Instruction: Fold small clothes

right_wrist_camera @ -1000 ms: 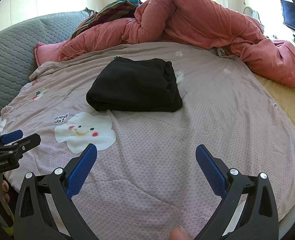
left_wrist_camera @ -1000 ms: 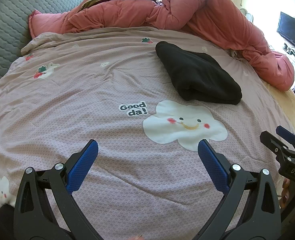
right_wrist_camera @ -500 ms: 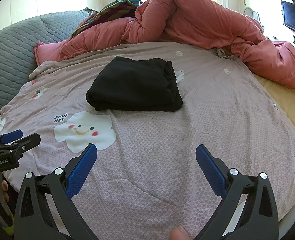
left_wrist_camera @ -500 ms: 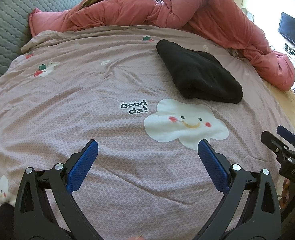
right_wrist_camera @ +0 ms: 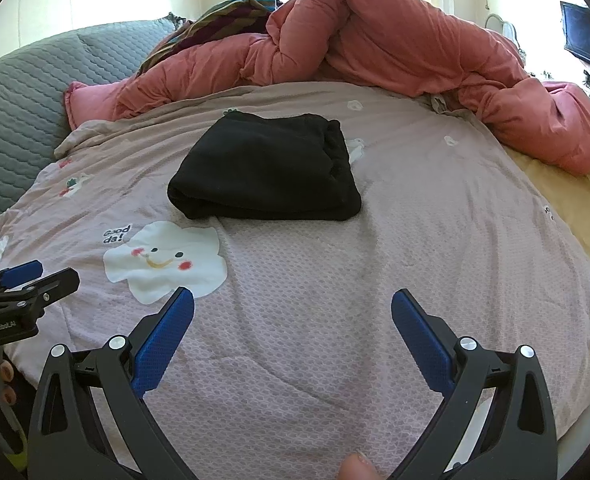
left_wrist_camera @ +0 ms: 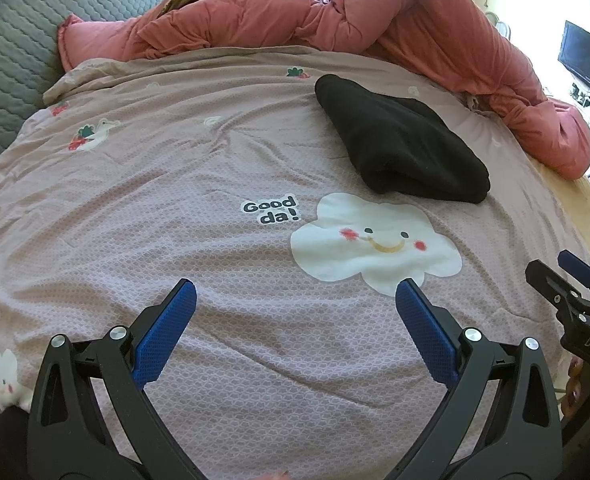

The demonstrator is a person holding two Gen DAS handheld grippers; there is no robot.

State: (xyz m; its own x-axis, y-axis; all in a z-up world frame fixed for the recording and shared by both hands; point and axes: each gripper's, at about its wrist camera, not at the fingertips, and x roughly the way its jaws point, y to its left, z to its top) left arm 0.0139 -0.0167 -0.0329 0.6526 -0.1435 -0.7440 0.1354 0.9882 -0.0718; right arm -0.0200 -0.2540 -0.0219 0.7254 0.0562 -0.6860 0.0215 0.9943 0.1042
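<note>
Surface: mauve cartoon-print bed cover (right_wrist_camera: 315, 280), flat.
Garment: black fleece cloth (right_wrist_camera: 267, 168), folded compact, toward far edge.
Left gripper (left_wrist_camera: 295, 296): released, empty.
Right gripper (right_wrist_camera: 293, 300): released, empty.

Right in front of you, the mauve bedsheet (left_wrist_camera: 215, 184) carries a printed speech patch reading "Good da!" (left_wrist_camera: 273, 211), sitting just left of the smiling cloud print (left_wrist_camera: 375, 240). From your right wrist camera the same words show smaller and tilted. Your right gripper (left_wrist_camera: 575, 292), seen at the edge of the left view, bears white letters "DAS". Your left gripper (right_wrist_camera: 27, 280), seen from the right wrist, shows a small white label, roughly "GenRobot.AI", hard to read.
</note>
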